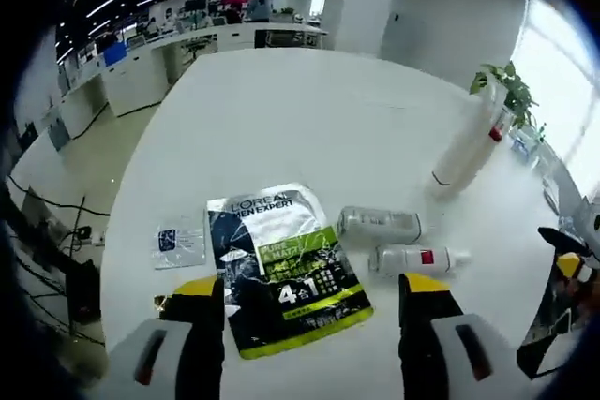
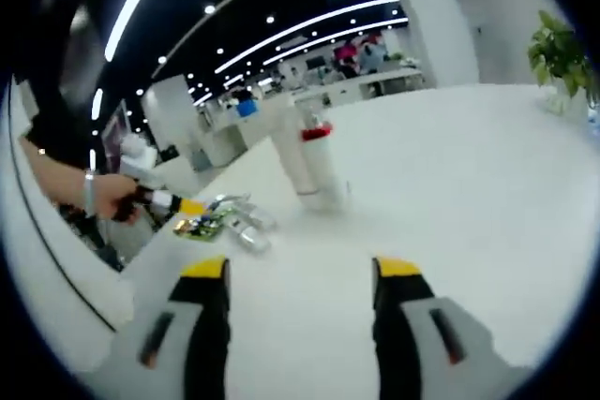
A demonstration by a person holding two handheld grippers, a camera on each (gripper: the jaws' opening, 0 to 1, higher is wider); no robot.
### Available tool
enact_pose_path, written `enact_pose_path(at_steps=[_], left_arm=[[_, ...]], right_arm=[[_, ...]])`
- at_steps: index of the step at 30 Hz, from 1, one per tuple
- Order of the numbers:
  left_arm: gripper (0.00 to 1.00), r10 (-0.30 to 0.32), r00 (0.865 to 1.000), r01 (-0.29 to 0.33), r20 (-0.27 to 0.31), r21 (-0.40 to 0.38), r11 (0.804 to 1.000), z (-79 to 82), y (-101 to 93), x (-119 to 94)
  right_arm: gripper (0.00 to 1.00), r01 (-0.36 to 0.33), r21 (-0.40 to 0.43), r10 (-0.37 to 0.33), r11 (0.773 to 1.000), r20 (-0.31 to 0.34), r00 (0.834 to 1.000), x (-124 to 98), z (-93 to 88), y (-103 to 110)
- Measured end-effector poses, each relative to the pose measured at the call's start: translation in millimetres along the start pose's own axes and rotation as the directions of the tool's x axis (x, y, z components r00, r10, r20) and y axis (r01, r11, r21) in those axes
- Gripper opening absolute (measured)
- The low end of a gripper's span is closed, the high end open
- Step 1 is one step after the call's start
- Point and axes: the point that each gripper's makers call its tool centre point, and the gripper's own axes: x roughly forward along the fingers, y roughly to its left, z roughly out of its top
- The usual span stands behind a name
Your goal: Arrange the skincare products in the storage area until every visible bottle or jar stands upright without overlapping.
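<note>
A dark L'Oreal pouch [image 1: 281,264] lies flat on the white table [image 1: 309,119], just ahead of my left gripper [image 1: 309,299], whose jaws stand open with nothing between them. To the pouch's right two small bottles lie on their sides: a clear one [image 1: 378,224] and a white one with a red label [image 1: 412,259]. A tall white bottle [image 1: 464,152] with a red part near its top stands farther right. My right gripper [image 2: 300,278] is open above bare table, with the tall bottle [image 2: 305,156] ahead and the lying bottles [image 2: 246,224] to the left.
A small blue-and-white sachet [image 1: 178,244] lies left of the pouch. A potted plant [image 1: 506,91] stands near the table's far right edge. A hand holds the left gripper [image 2: 187,211] beside the pouch [image 2: 199,227]. The right gripper [image 1: 567,255] enters at the right. Office desks lie beyond.
</note>
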Motion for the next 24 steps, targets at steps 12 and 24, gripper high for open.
enact_pose_path(at_steps=[12,24], left_arm=[[0.76,0.095,0.987,-0.083,-0.129,0.099,0.992,-9.7,14.2,27],[0.81,0.083,0.984,-0.082,-0.155,0.014,0.997,-13.9,11.7,38]], right_arm=[[0.58,0.093,0.027,-0.094,0.995,0.057,0.994,-33,2.9,-22],[0.57,0.099,0.005,-0.099,0.995,0.065,0.993,-29,10.8,-24]])
